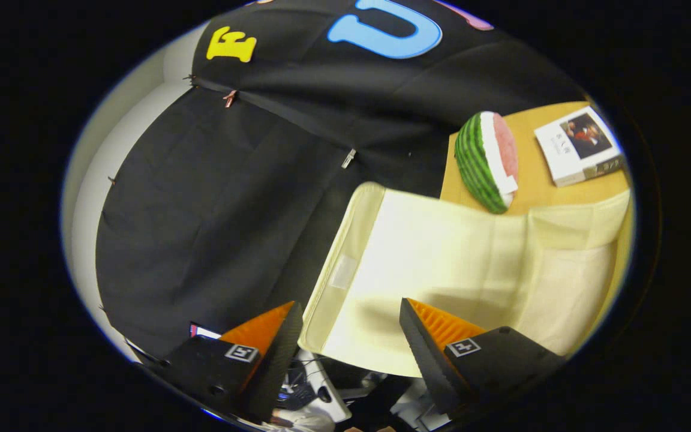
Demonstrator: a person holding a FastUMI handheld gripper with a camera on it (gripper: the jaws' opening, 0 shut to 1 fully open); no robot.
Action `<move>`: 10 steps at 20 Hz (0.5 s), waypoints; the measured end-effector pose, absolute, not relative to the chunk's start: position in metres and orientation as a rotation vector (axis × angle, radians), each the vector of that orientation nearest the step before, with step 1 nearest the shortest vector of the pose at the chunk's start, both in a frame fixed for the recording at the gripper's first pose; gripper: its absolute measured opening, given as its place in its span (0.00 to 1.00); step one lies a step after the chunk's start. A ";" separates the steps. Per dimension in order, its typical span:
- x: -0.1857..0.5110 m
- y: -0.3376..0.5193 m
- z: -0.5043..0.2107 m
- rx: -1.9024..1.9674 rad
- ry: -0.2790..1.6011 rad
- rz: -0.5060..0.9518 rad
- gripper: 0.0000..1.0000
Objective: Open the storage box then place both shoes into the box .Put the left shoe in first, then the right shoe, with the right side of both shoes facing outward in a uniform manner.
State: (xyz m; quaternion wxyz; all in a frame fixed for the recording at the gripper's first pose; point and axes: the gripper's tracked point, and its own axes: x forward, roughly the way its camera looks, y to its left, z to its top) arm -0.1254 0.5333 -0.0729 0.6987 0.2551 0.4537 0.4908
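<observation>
The cream fabric storage box stands on a wooden table. Its lid flap is raised and spreads out just ahead of my fingers. My gripper is open, its fingers wide apart. The flap's lower corner lies in the gap between them, nearer the left finger, and neither finger presses on it. Low down between the finger bases I see black and white shapes with what looks like lacing. They may be a shoe, but too little shows to be sure.
Beyond the box, a toy watermelon slice and a book lie on the wooden table. The booth's black cloth wall hangs to the left, with a pale wall past its edge.
</observation>
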 end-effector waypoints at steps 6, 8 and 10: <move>-0.055 0.428 -0.076 0.373 0.848 0.896 0.97; -0.041 0.382 -0.073 0.301 0.793 0.824 0.98; -0.029 0.337 -0.079 0.239 0.767 0.749 0.98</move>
